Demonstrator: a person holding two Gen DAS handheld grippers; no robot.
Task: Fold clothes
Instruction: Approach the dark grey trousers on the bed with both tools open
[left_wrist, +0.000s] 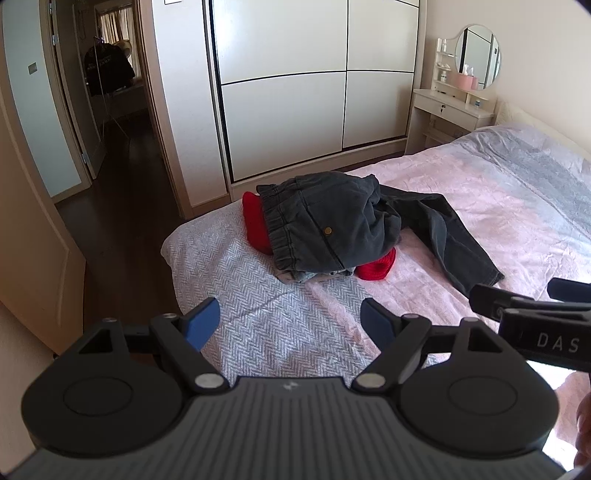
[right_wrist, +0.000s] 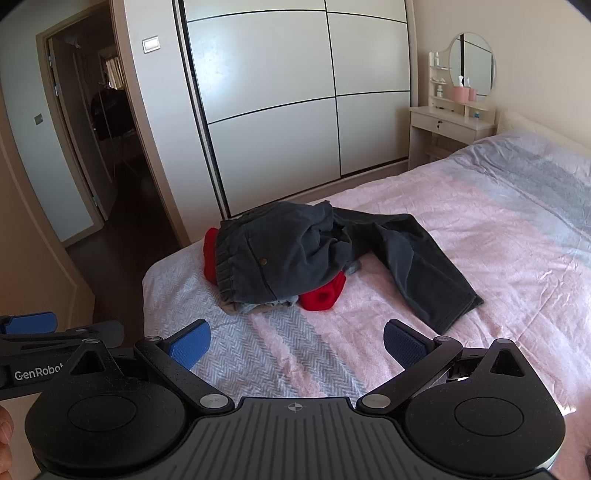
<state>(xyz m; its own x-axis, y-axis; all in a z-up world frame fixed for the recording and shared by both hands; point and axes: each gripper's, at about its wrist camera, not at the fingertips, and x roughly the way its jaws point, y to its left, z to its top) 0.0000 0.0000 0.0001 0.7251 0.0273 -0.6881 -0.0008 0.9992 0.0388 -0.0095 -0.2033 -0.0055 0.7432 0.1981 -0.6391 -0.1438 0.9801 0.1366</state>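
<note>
A crumpled pair of dark grey jeans (left_wrist: 343, 221) lies in a heap on the bed, one leg stretched out to the right (left_wrist: 461, 254). A red garment (left_wrist: 256, 221) lies under it, showing at both sides. The jeans (right_wrist: 288, 258) and red garment (right_wrist: 323, 293) also show in the right wrist view. My left gripper (left_wrist: 291, 325) is open and empty, above the bed's near part, short of the heap. My right gripper (right_wrist: 299, 345) is open and empty, likewise short of the heap. The right gripper's body shows in the left view (left_wrist: 532, 317).
The bed (left_wrist: 480, 192) has a pink and grey cover. A white sliding wardrobe (left_wrist: 288, 92) stands beyond it, a dressing table with a round mirror (left_wrist: 476, 55) at the far right. An open doorway (left_wrist: 110, 92) and dark floor lie at left.
</note>
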